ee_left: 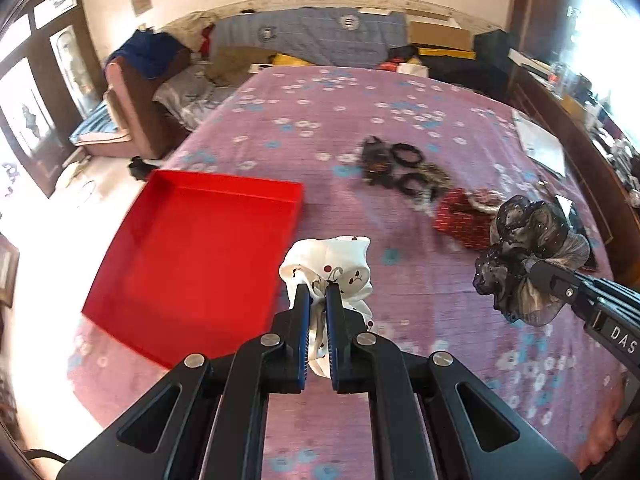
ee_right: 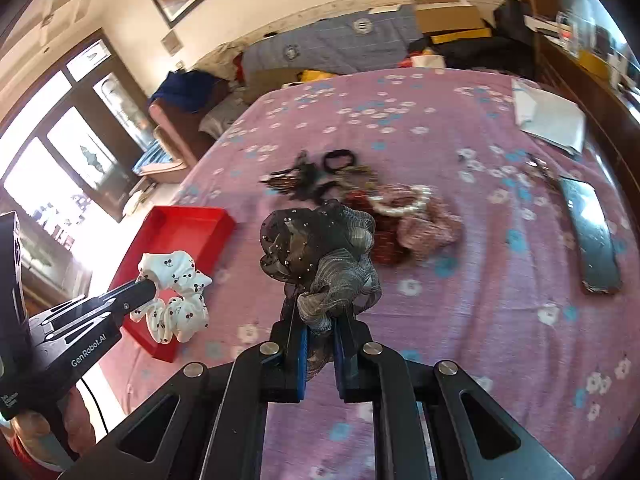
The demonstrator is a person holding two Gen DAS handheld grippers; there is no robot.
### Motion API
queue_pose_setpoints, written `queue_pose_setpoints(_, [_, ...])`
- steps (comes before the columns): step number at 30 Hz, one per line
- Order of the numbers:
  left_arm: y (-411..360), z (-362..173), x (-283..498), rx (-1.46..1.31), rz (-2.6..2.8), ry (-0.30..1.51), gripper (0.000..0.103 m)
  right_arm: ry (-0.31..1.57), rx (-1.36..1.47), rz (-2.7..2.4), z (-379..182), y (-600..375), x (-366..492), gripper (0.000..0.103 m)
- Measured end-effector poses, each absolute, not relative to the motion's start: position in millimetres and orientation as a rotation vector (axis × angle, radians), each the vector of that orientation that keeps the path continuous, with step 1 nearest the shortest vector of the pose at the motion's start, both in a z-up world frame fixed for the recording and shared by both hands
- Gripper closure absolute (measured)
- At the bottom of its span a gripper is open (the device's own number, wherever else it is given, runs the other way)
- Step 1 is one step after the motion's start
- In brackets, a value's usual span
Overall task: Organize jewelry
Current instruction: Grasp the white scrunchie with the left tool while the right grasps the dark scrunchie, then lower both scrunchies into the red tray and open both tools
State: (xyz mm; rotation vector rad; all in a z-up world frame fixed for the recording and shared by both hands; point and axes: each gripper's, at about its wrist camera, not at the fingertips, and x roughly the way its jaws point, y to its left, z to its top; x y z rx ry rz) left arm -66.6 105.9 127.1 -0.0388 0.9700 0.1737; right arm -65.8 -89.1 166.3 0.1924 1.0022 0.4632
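Observation:
My left gripper [ee_left: 318, 294] is shut on a white scrunchie with a cherry print [ee_left: 332, 266], held in the air just right of the red tray [ee_left: 192, 248]. The same left gripper [ee_right: 146, 286] and white scrunchie [ee_right: 176, 300] show at the left of the right wrist view, above the red tray [ee_right: 176, 232]. My right gripper [ee_right: 320, 322] is shut on a dark sheer scrunchie with sparkles [ee_right: 320, 248], lifted over the bed. That right gripper [ee_left: 534, 270] and dark scrunchie [ee_left: 528, 248] show at the right of the left wrist view. The tray looks bare inside.
A heap of hair ties and scrunchies [ee_right: 360, 200] lies mid-bed on the purple flowered sheet [ee_right: 460, 320], including black loops [ee_left: 408, 168], a red piece [ee_left: 460, 216] and a pearl band [ee_right: 404, 200]. A dark flat object [ee_right: 592, 236] and white papers [ee_right: 548, 116] lie at right.

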Motion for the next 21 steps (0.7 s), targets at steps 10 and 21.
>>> queue_pose_setpoints(10, [208.1, 130.9, -78.2, -0.131, 0.315, 0.976, 0.096, 1.007, 0.154, 0.626, 177.3, 6.5, -51.3, 0.091])
queue_pose_setpoints(21, [305.5, 114.1, -0.6, -0.160, 0.299, 1.015, 0.096, 1.032, 0.122, 0.713, 176.3, 114.6, -4.3, 0.091])
